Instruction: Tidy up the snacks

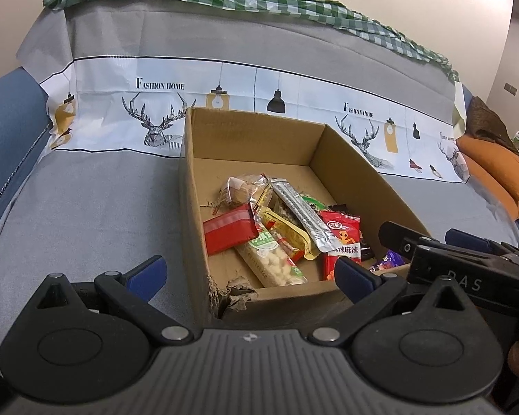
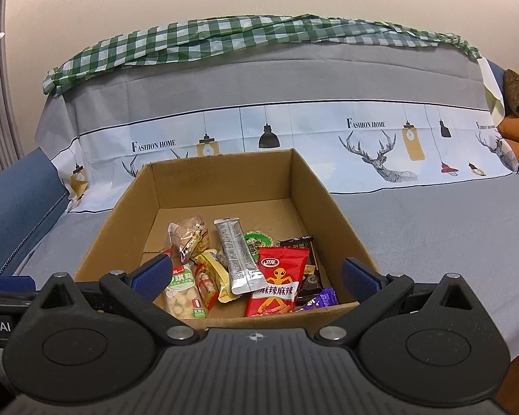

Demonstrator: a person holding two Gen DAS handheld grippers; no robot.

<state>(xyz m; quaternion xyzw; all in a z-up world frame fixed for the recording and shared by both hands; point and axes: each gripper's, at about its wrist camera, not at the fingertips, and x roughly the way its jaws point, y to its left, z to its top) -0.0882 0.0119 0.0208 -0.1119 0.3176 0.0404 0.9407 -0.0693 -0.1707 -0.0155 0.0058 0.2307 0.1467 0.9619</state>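
We hold both tools with jaws spread wide and nothing between them. The left gripper (image 1: 249, 269) hangs at the near left corner of the cardboard box (image 1: 349, 159), where the wall is torn and ragged; its left finger sits outside the box over the grey sofa cover (image 1: 86, 207), its right finger over the near wall. The right gripper (image 2: 256, 276) is squared up to the middle of the near wall, both fingers straddling the pile inside, so by our reading it is the nearer and better-aimed tool.

All the snacks we can see lie in the box already, heaped toward its near half. Directly ahead of the right jaws lies the red spicy packet (image 2: 280, 280), flat, its long axis running away from us and leaning slightly to the right. Resting partly on it is the silver stick pack (image 2: 237, 256), long axis also running front to back. To the left lie the green-labelled puff bag (image 2: 185, 294) and a yellow wrapper (image 2: 218, 276); further back a clear bag of biscuits (image 2: 188, 237). A purple wrapper (image 2: 323, 299) is tucked against the near wall on the right. The red box-shaped pack (image 1: 230, 233) shows in the left view, nearest our left jaws, lying crosswise.

Since most packets run lengthwise away from us, we judge that closing across their narrow width needs no wrist turn; only the crosswise red pack would call for one. No snack shows outside the box, so the sorting looks near its end, or a rearranging within.
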